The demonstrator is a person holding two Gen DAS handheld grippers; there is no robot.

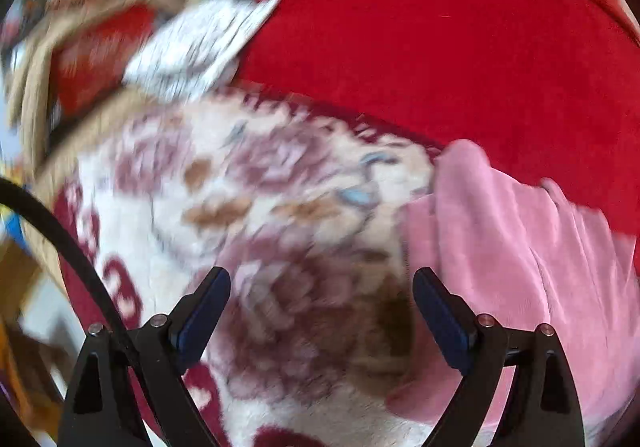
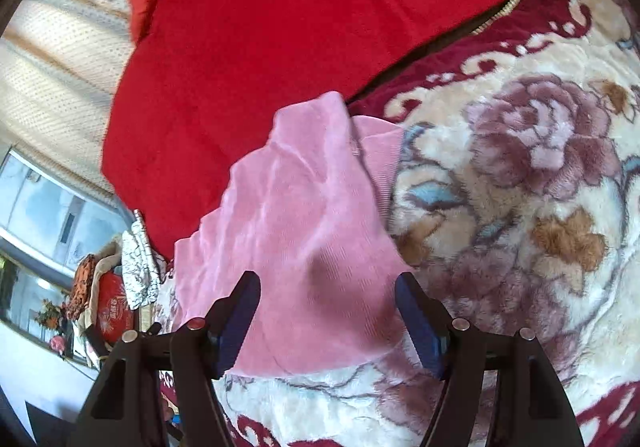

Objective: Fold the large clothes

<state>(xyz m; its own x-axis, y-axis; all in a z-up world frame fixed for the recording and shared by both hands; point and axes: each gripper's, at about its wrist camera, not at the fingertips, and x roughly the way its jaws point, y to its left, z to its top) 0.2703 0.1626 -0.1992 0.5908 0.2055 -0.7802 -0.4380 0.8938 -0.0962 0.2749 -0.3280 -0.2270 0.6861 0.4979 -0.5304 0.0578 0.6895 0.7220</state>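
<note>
Right wrist view: the right gripper (image 2: 326, 311) hangs above the pink garment (image 2: 296, 203), fingers spread wide and empty. The garment lies rumpled on the floral plush blanket (image 2: 520, 183), its upper edge reaching the red quilt (image 2: 280, 27) behind. Left wrist view, blurred: the left gripper (image 1: 322, 307), likewise parted and holding nothing, sits over the blanket with the garment (image 1: 520, 247) just to its right. Hazards, as judged: the soft cloth lies in several overlapping layers, so a pinch may catch only the top layer, or bite blanket pile along with the fabric and drag the bedding. With the left gripper off the garment's edge, uneven lifts would skew any fold.
</note>
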